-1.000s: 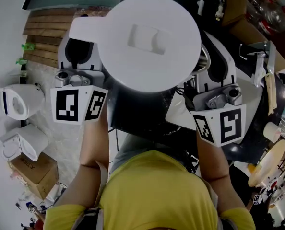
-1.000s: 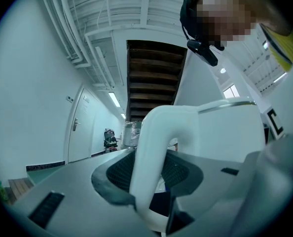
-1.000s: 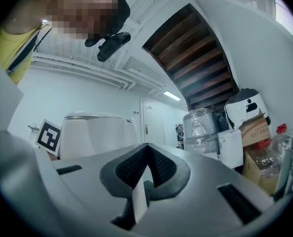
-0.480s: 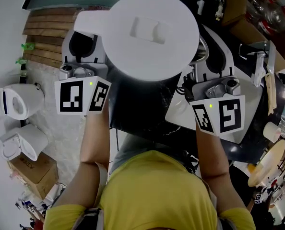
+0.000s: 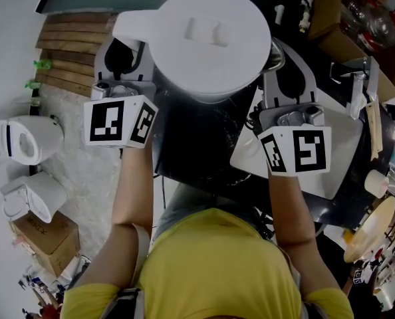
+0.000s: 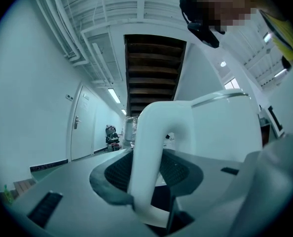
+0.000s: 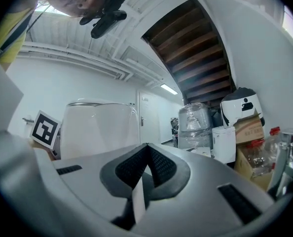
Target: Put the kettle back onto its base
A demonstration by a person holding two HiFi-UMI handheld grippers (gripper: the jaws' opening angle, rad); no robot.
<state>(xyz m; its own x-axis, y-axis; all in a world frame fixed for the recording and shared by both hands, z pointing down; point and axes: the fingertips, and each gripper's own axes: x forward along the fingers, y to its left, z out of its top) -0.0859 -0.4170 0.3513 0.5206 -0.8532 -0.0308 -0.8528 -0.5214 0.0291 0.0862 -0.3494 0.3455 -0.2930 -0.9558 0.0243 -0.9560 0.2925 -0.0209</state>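
Shifted toward 12 o'clock since the earlier frame: kettle and both grippers. Left gripper clenched on the smooth white looped handle, pointing to 10 o'clock. Kettle at 12 o'clock, upright, long axis vertical, round matt lid uppermost. Right gripper at 3 o'clock of it, jaws together, gripping nothing. Black-and-white square codes on marker cubes.
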